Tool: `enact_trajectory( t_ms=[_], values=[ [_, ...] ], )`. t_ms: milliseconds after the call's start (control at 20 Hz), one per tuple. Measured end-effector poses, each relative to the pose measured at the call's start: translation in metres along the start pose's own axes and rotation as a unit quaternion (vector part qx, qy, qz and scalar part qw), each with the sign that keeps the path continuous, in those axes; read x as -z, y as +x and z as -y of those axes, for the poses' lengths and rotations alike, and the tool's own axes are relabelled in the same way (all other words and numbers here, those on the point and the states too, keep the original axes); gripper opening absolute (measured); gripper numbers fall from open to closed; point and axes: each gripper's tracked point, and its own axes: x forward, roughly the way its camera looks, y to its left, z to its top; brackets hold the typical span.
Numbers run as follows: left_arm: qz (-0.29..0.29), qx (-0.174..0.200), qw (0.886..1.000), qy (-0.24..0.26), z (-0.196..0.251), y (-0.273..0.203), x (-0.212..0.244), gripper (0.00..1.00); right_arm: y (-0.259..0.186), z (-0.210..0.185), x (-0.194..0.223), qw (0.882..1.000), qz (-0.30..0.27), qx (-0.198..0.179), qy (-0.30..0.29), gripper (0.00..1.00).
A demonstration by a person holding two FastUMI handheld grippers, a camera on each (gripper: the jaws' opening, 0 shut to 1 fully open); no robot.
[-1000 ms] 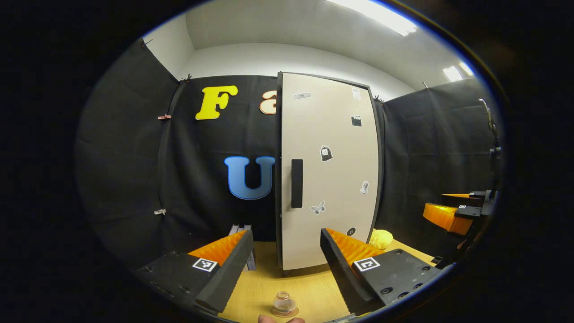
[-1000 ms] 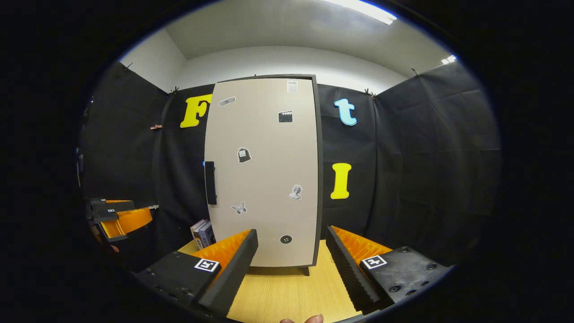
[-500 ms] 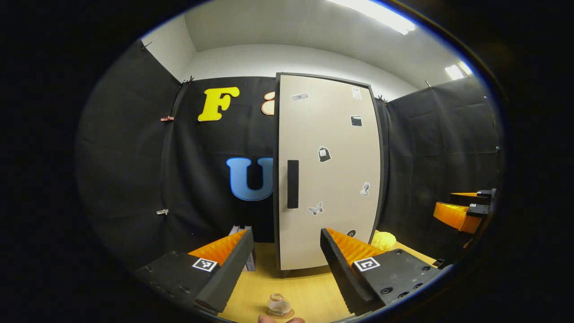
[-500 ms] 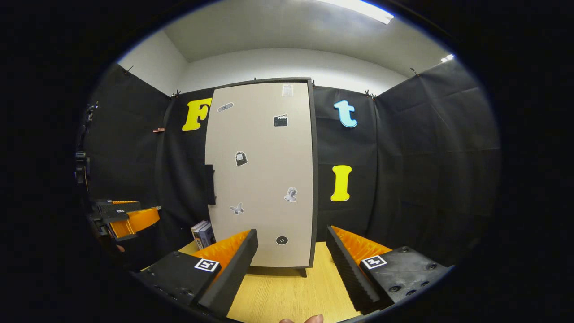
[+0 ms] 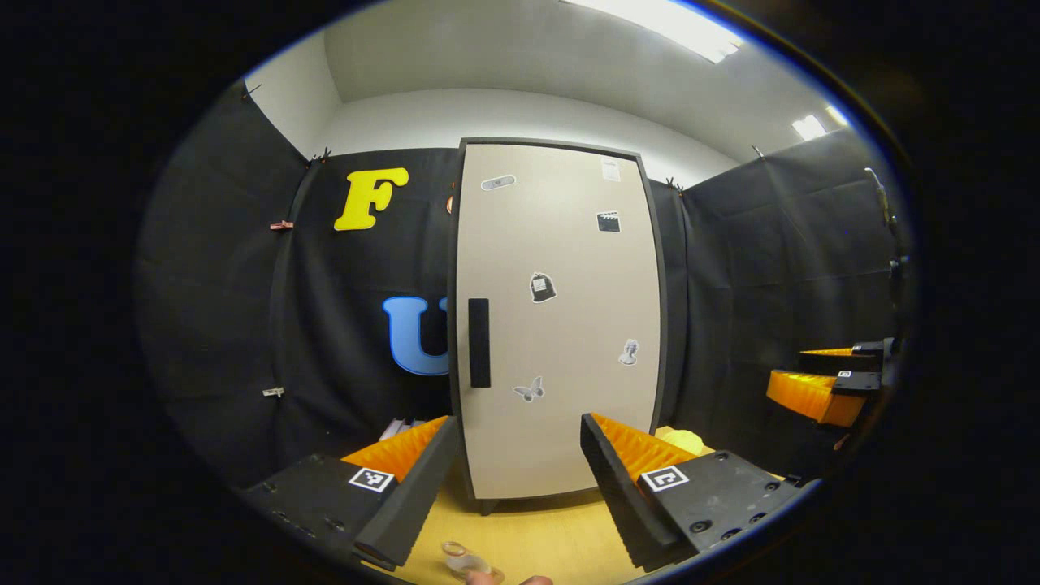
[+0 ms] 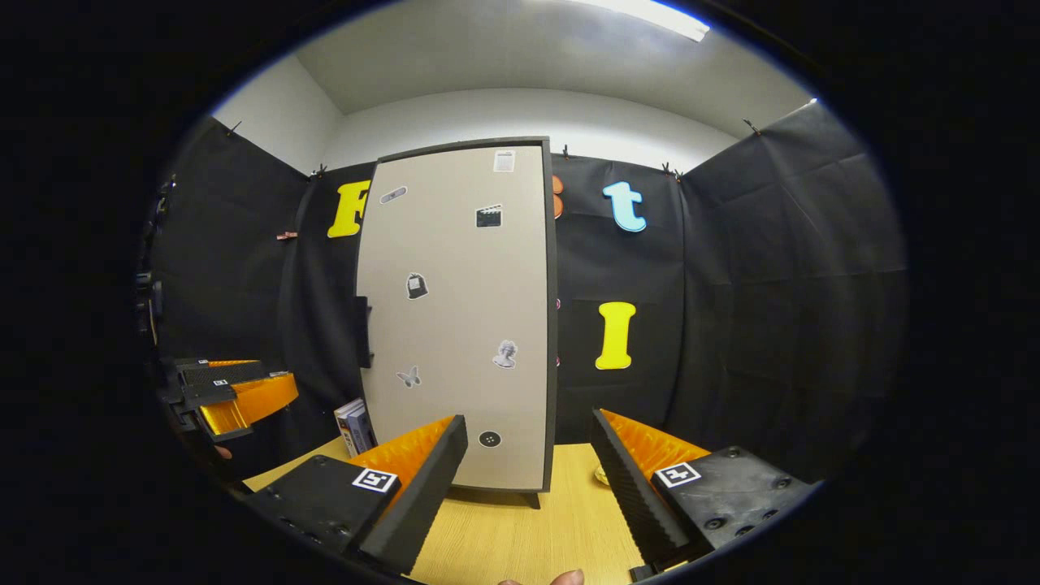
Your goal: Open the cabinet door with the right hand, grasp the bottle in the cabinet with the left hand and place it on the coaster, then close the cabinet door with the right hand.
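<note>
Beige cabinet door (image 5: 561, 325) shut w/ books (image 6: 352, 424) beside; both tools, left (image 5: 512, 487) & right (image 6: 528, 487), wide open, empty.

One cabinet (image 5: 561, 325) with one handle (image 5: 478, 342) and six stickers; two grippers; one small glass bottle (image 5: 460, 557); one yellow object (image 5: 679, 440).

Ceiling strip lights (image 5: 658, 20) give bright, even light from above; both views stay sharp, with edges bowed by fisheye
</note>
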Motion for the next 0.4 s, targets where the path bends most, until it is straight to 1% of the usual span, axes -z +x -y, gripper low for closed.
enact_trajectory(
  t_ms=[150,300,400],
  values=[
    [0.004,0.007,1.000,0.001,0.013,0.008,0.004,0.95,0.009,0.009,0.010,1.000,-0.008,-0.001,0.003,0.99],
    [0.004,0.004,1.000,0.016,0.019,0.014,0.009,0.95,0.015,0.012,0.016,1.000,-0.009,-0.014,-0.009,0.99],
    [0.007,0.008,1.000,0.014,0.026,0.017,0.014,0.95,0.016,0.012,0.016,1.000,-0.004,-0.024,-0.006,0.99]
  ],
)
